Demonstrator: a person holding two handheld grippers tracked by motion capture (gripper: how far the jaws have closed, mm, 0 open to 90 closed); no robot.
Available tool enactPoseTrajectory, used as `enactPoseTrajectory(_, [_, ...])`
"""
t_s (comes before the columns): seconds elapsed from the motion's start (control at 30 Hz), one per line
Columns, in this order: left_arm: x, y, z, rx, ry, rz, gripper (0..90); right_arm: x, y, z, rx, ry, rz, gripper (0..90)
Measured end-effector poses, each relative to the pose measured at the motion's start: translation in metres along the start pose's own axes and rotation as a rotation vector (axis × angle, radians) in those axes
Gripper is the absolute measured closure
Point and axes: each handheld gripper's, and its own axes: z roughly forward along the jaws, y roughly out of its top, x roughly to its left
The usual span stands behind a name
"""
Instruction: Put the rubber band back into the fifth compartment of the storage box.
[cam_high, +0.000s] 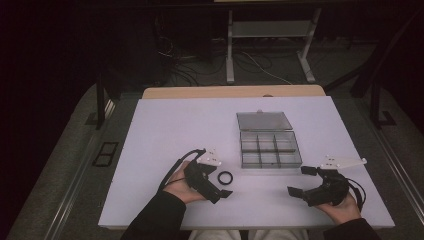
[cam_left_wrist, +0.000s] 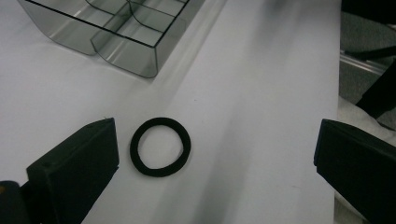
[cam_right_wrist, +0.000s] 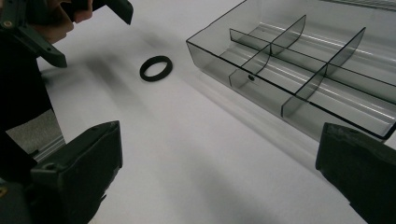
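1. High view: we see the black ring (cam_high: 225, 177) flat on the white table (cam_high: 165, 130), just beside the left gripper (cam_high: 223, 186), near the clear divided box (cam_high: 270, 149).
2. In the left gripper view, our jaws gape wide, holding nothing, with the ring between them, nearer one jaw.
3. The right gripper (cam_high: 300, 180) is wide open too, empty, well apart from the ring.

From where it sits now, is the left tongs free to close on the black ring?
Probably yes: the left tongs stand open, the black ring lies flat on the table between them near one jaw, nothing in the way.
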Motion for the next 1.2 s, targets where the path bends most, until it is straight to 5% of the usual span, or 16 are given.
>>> enactPoseTrajectory(0.57, [0.002, 0.002, 0.021, 0.079, -0.028, 0.044, 3.0, 0.0, 0.0, 0.001, 0.004, 0.001, -0.008, 0.1])
enactPoseTrajectory(1.2, [0.021, 0.002, 0.034, 0.139, -0.079, 0.056, 21.8, 0.0, -0.001, 0.002, 0.01, 0.006, -0.012, 0.1])
